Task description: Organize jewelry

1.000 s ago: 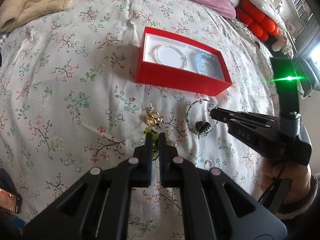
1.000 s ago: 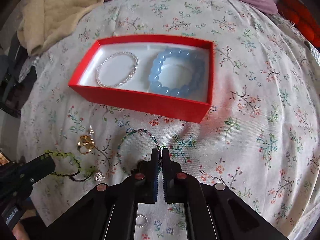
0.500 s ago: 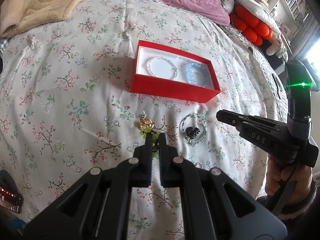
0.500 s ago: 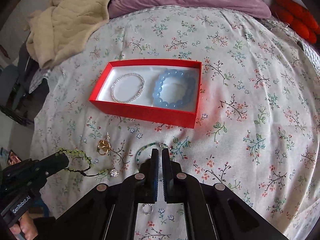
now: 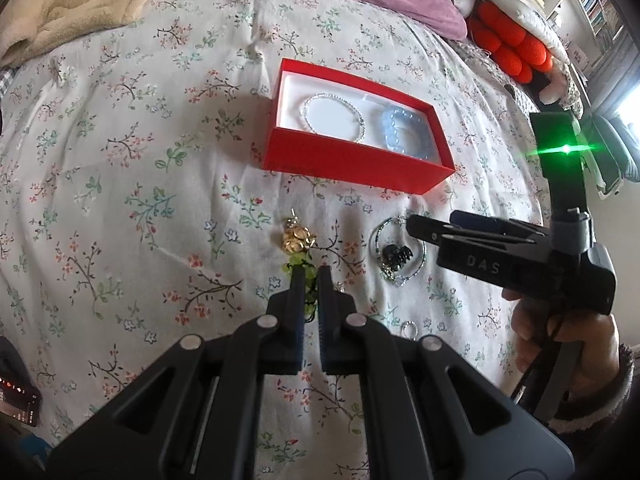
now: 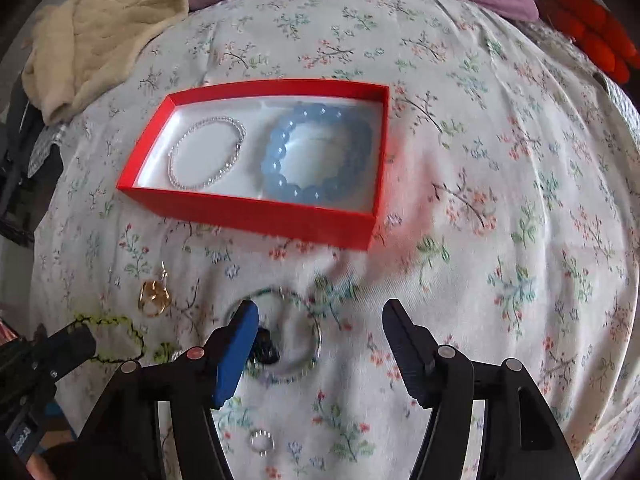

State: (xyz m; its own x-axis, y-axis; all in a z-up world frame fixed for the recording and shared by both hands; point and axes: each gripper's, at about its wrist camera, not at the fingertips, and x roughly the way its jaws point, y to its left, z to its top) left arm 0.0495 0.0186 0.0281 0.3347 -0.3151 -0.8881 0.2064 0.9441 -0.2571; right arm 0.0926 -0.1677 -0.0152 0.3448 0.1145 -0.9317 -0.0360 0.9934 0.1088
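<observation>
The red box [image 6: 256,216] sits out on the flowered bedspread [image 6: 520,160], and everything else can be placed from it. Inside, two pieces already lie flat on the white lining: a thin silver bracelet [image 6: 206,152] toward the box's left end and a chunky blue bead bracelet [image 6: 316,152] toward its right. So part of the sorting looks done.

The rest is loose on the cover on the near side of the box. A dark beaded bracelet with a black charm [image 5: 396,254] lies just in front of the box's long front wall, toward its right half. Left of that is a gold earring [image 5: 297,238], and nearer again, farther from the box, a green beaded strand [image 6: 116,332]. A small silver ring [image 6: 262,442] lies nearest of all, well away from the box.

The right gripper [image 6: 320,324] has its fingers spread wide and empty, hanging right over the dark beaded bracelet, one blue pad beside the black charm; I'd guess that piece is the next to be picked up. The left gripper [image 5: 310,280] has its fingers drawn nearly together with only a thin slit between them, and the green strand shows in that slit. It looks pinched, but I can't tell for sure whether the pads actually grip it or just sit over it.

By my count, two items are stowed and four are left outside, so the job seems under halfway.
</observation>
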